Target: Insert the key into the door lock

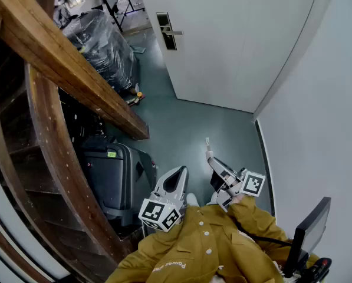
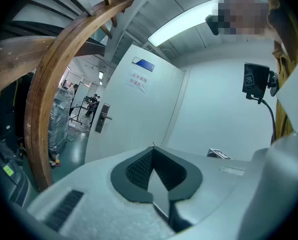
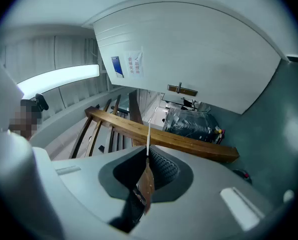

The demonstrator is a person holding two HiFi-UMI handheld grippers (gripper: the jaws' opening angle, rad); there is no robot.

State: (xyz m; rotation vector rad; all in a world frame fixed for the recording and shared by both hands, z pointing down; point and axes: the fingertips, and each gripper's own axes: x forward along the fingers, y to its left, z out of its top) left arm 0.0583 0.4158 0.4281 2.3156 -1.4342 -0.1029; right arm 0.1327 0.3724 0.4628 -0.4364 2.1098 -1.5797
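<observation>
The white door point(image 1: 234, 40) stands across the green floor, far ahead of both grippers. Its dark lock plate with a metal handle point(image 1: 167, 31) is near the door's left edge; it also shows in the left gripper view point(image 2: 103, 118) and the right gripper view point(image 3: 181, 89). My right gripper point(image 1: 211, 158) is shut on a key point(image 1: 207, 144); the thin silver blade point(image 3: 148, 136) sticks out past the pads, its brownish head pinched between them. My left gripper point(image 1: 180, 171) is beside it, its pads point(image 2: 139, 166) closed together with nothing in them.
A curved wooden stair rail point(image 1: 63, 63) runs along the left. Below it stands a dark suitcase point(image 1: 114, 178), and a plastic-wrapped bundle point(image 1: 102, 40) lies near the door's left side. A white wall point(image 1: 323, 117) closes the right. A black screen on a stand point(image 1: 308, 232) is at lower right.
</observation>
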